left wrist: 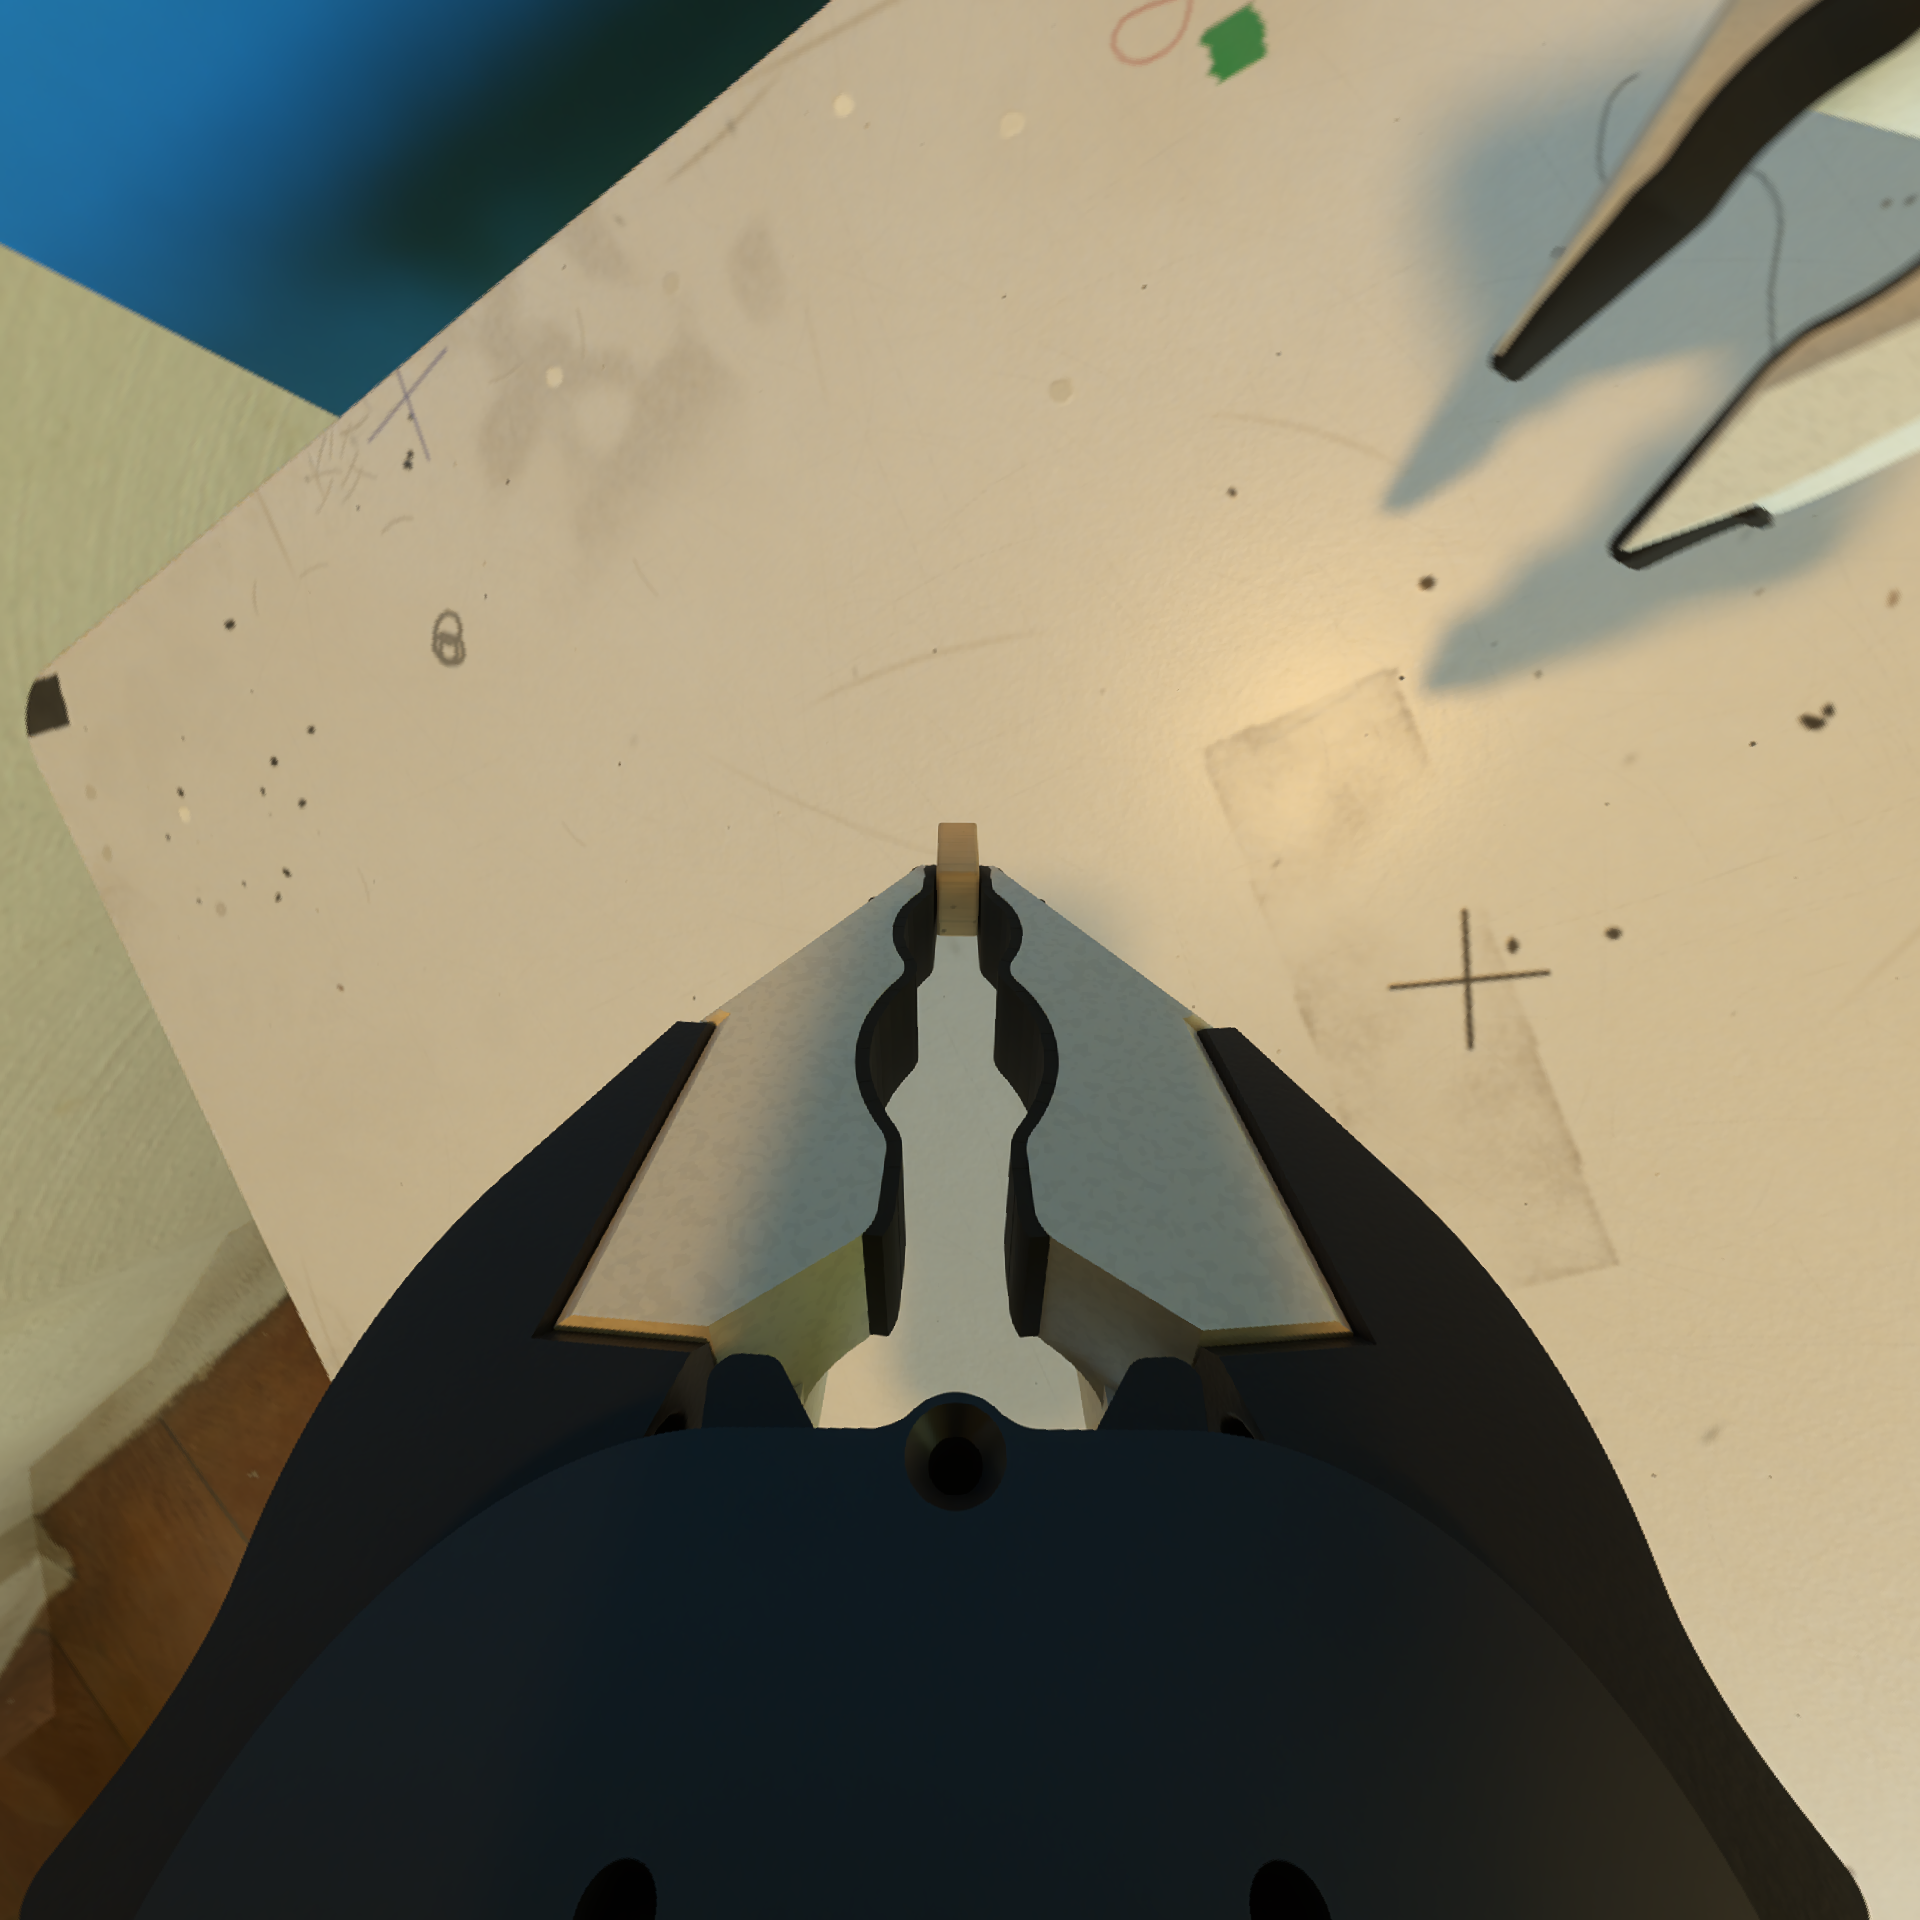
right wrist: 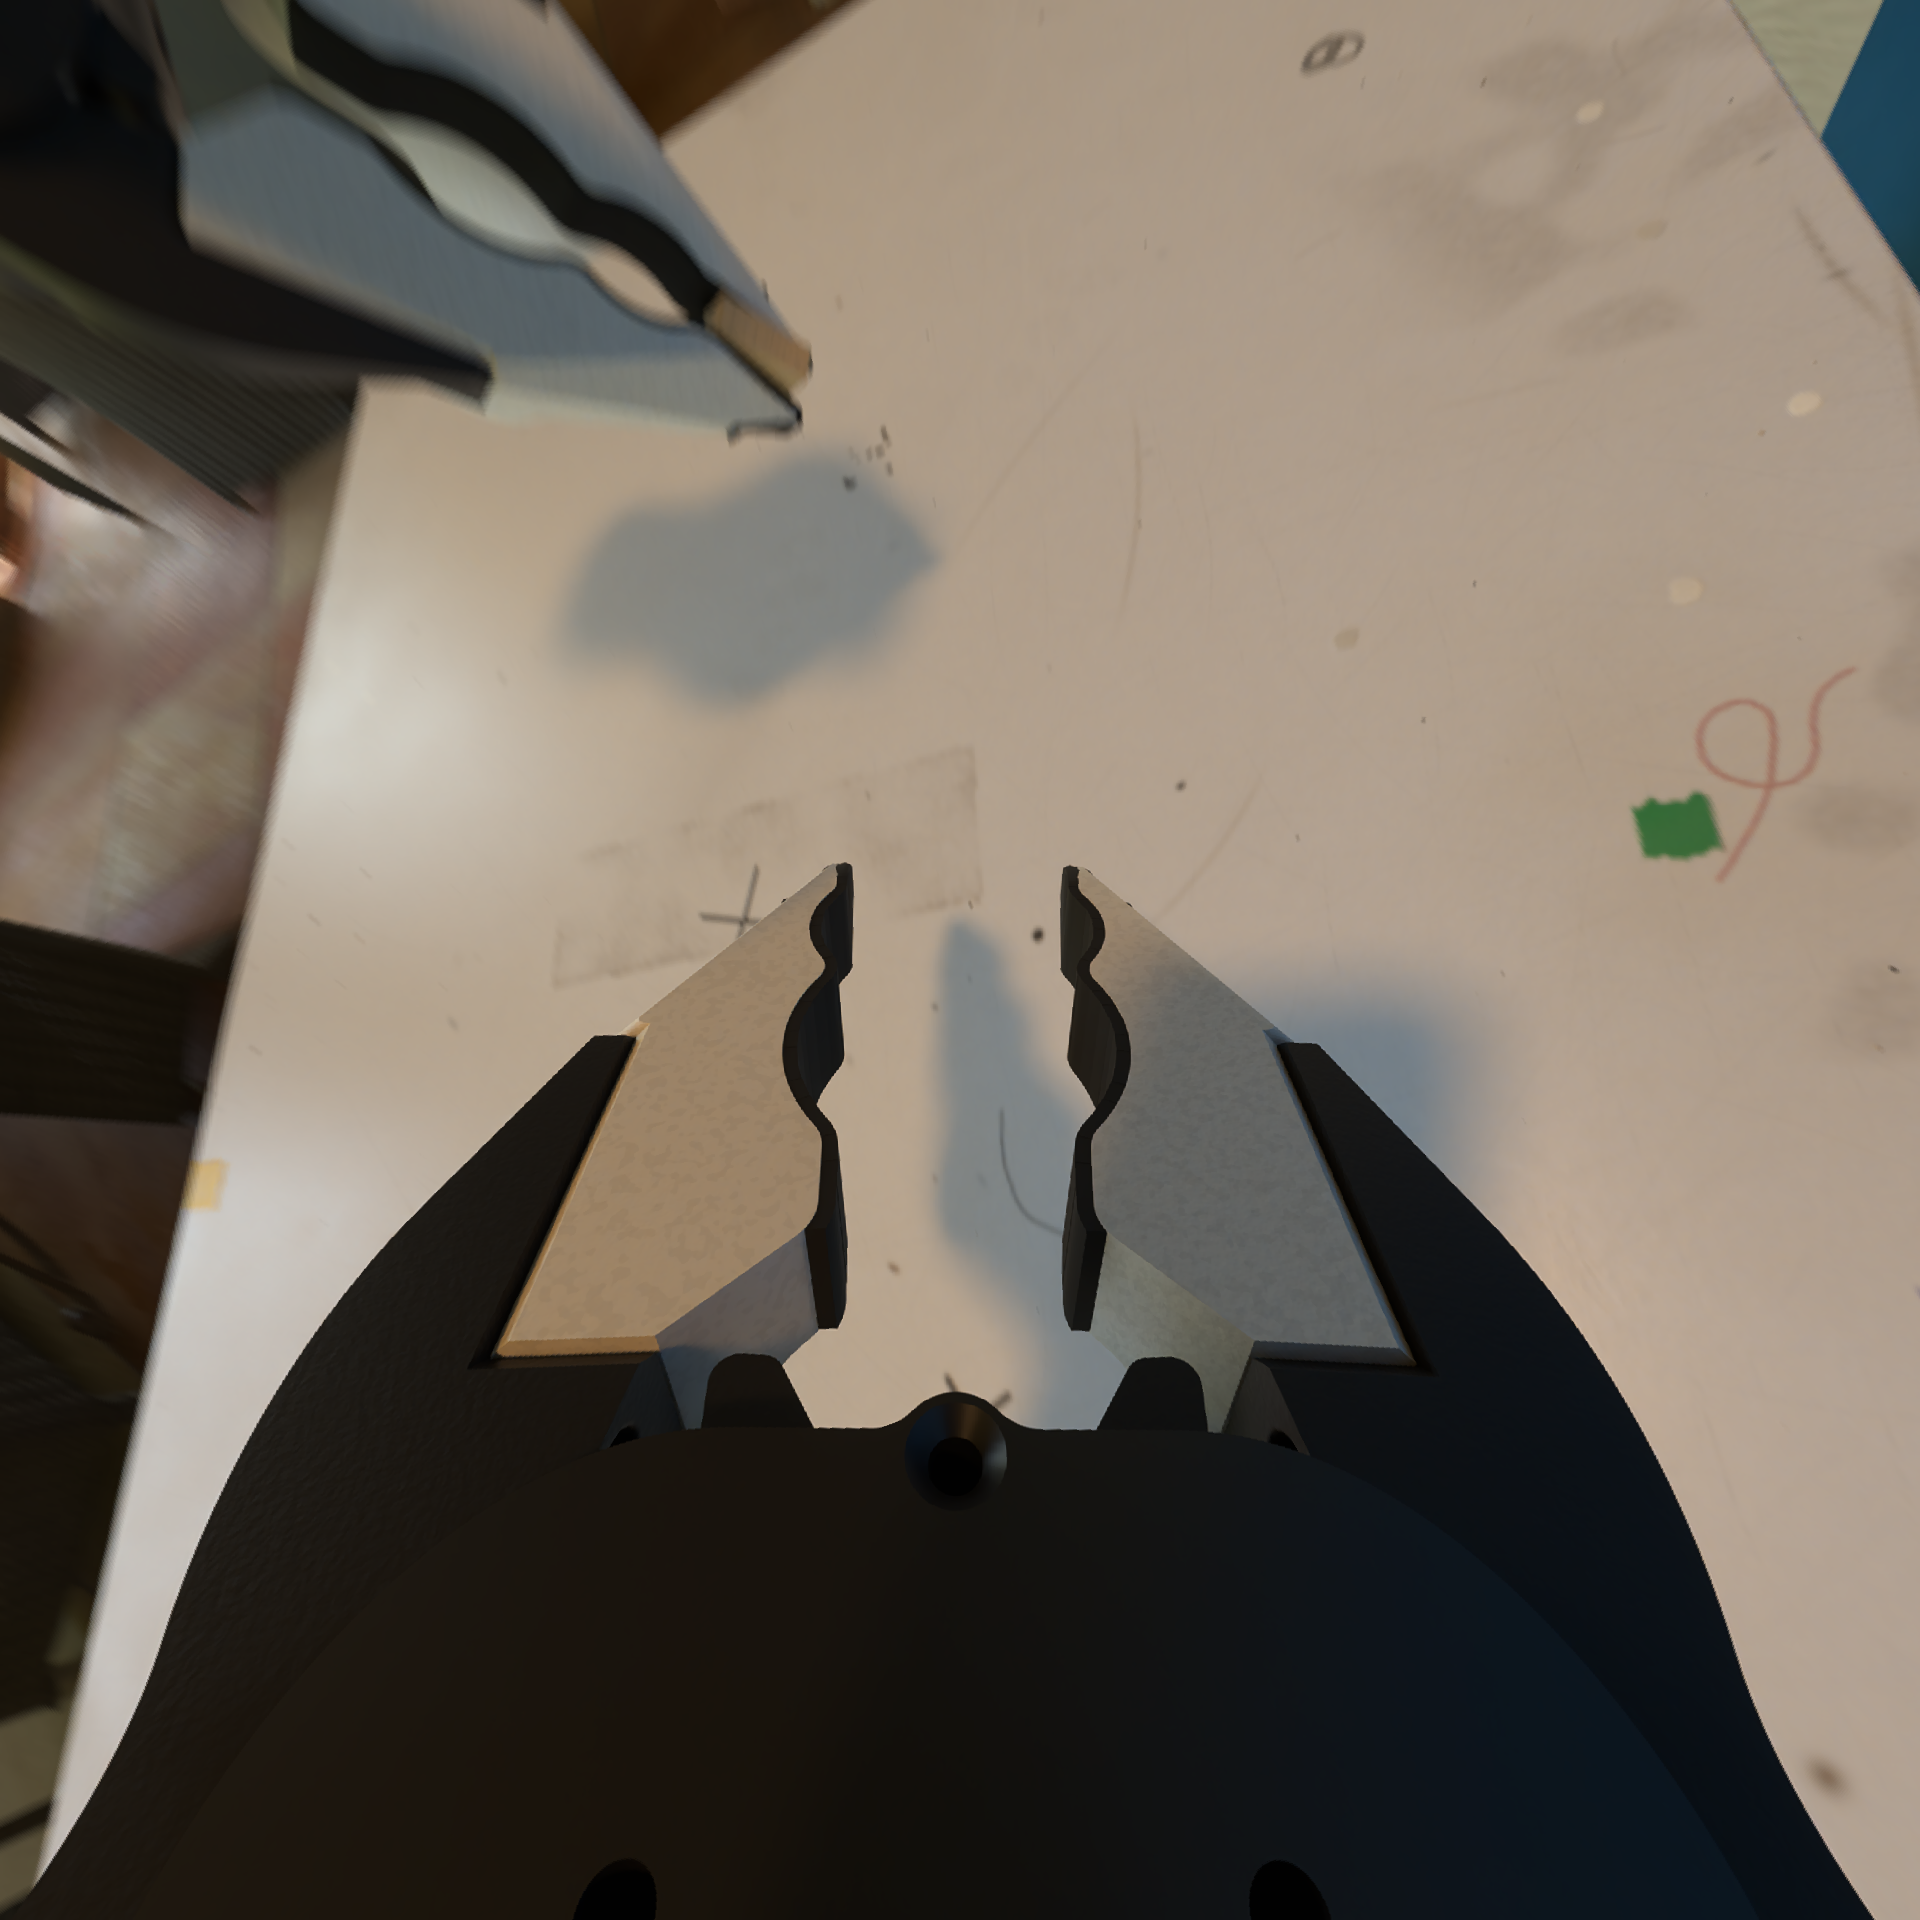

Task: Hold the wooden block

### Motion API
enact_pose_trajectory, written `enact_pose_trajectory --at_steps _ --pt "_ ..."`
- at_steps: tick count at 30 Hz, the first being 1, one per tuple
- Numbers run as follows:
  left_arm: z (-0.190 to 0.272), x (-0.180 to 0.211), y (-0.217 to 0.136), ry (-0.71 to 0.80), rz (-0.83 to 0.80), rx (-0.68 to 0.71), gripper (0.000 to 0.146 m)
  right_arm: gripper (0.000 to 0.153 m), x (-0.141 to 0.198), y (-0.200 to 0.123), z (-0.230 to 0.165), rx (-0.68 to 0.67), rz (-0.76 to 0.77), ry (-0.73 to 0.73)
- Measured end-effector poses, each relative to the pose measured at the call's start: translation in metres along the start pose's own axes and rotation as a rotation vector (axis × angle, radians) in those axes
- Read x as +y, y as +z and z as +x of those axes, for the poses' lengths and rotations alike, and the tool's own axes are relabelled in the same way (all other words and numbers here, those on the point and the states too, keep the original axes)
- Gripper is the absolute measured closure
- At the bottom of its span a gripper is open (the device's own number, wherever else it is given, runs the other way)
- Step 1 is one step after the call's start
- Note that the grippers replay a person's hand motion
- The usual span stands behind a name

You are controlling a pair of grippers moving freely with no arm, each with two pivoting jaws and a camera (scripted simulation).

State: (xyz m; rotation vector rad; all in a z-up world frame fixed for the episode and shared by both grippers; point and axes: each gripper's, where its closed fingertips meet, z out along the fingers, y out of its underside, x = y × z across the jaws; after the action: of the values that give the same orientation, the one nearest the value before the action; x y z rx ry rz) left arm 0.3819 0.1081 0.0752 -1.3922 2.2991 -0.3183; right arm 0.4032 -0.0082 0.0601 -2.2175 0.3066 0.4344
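The wooden block (left wrist: 957, 878) is small and light tan. It is pinched between the tips of my left gripper (left wrist: 957, 883), which is shut on it and holds it above the table; its end sticks out past the fingertips. In the right wrist view the left gripper (right wrist: 764, 369) shows at the upper left with the block (right wrist: 764, 343) in its tips, its shadow on the table below. My right gripper (right wrist: 957, 883) is open and empty above the table. It also shows in the left wrist view (left wrist: 1558, 457) at the upper right, apart from the block.
The beige table (left wrist: 935, 520) is scuffed, with pen marks, a drawn cross (left wrist: 1467, 977), a green tape patch (left wrist: 1234, 42) and a faded rectangular stain (left wrist: 1403, 966). The table's left edge and corner (left wrist: 47, 707) are near, with floor beyond.
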Motion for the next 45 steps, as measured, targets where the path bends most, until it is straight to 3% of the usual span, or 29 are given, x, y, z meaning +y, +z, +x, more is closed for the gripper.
enact_pose_trajectory --at_steps 8,14,18,22,28,31,33,39,42,45 --pt "-0.004 0.008 -0.001 -0.070 0.007 -0.009 0.140 0.114 0.043 0.019 -0.008 0.305 -0.211 -0.354" --pt "-0.003 0.011 -0.001 -0.104 0.033 -0.001 0.140 0.133 0.046 0.028 -0.005 0.420 -0.204 -0.431" --pt "-0.005 0.015 -0.001 -0.108 0.039 -0.001 0.140 0.136 0.044 0.026 -0.008 0.327 -0.148 -0.315" --pt "-0.011 0.017 -0.005 -0.104 0.042 -0.023 0.140 0.143 0.041 0.022 -0.022 0.101 -0.086 -0.069" --pt "-0.013 0.015 -0.007 -0.109 0.058 -0.018 0.140 0.143 0.040 0.013 -0.034 -0.134 -0.044 0.162" --pt "-0.012 0.014 -0.008 -0.107 0.061 -0.015 0.140 0.142 0.049 0.011 -0.016 -0.034 -0.081 0.207" --pt "-0.011 0.013 -0.007 -0.102 0.063 -0.012 0.140 0.136 0.054 0.008 -0.002 0.088 -0.125 0.159" --pt "-0.009 0.013 -0.005 -0.095 0.062 -0.006 0.140 0.136 0.053 0.001 0.012 0.189 -0.139 0.076" --pt "-0.011 0.013 -0.005 -0.099 0.063 -0.010 0.140 0.108 0.043 0.001 0.012 0.288 -0.151 -0.063" --pt "-0.013 0.014 -0.005 -0.102 0.062 -0.011 0.140 0.104 0.041 0.011 0.013 0.390 -0.194 -0.211"
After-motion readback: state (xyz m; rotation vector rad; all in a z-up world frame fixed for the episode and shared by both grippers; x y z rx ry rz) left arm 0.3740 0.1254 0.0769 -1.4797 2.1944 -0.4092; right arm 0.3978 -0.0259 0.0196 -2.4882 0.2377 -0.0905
